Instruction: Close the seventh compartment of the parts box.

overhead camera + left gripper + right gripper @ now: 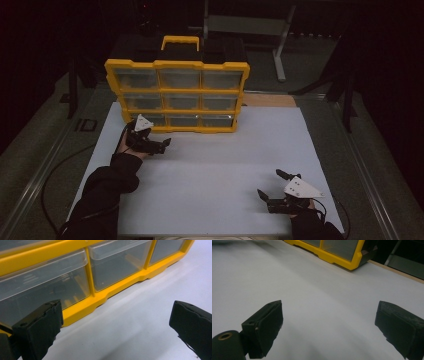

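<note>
Hovering just before the bottom-left drawer [42, 292] of the yellow organizer [177, 65], the left gripper [159, 145] gapes wide, holding nothing. Right gripper [272, 186] sits wide open and empty too, well apart on the white table [215, 165].

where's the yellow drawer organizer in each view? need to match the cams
High view: yellow drawer organizer stands upper centre, at the white mat's far edge.
Left gripper view: its bottom drawer row fills the upper left, close ahead of the open jaws.
Right gripper view: its lower corner sits top centre, far off.
Shared landmark: the organizer's yellow bottom rail on the mat.
</note>
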The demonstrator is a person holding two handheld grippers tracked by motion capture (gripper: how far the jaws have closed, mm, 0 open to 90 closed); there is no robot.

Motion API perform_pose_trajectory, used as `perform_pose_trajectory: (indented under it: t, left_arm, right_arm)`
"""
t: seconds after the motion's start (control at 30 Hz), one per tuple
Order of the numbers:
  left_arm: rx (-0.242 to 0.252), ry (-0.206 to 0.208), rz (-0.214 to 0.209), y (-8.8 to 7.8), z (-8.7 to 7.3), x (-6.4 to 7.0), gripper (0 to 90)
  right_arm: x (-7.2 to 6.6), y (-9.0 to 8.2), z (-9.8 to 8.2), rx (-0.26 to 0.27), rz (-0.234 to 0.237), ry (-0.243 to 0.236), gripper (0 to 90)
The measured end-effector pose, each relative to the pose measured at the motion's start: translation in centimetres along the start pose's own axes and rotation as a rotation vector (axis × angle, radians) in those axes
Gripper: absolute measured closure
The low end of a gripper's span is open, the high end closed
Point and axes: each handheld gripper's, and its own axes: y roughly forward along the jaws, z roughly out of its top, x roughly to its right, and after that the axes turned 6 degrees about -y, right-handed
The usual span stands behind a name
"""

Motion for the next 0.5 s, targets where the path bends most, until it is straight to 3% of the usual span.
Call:
perform_pose_trajectory:
  t: [0.07,0.5]
  left_arm:
    - [0.010,-0.014,-0.016,-0.1,0.1,0.1,0.0]
    - [0.023,0.001,-0.078,-1.3,0.3,0.8,0.0]
  right_arm:
    - [0.0,0.0,0.0,0.002,0.000,-0.002,8.3]
    - [-0.1,0.1,0.2,0.005,0.002,-0.014,8.3]
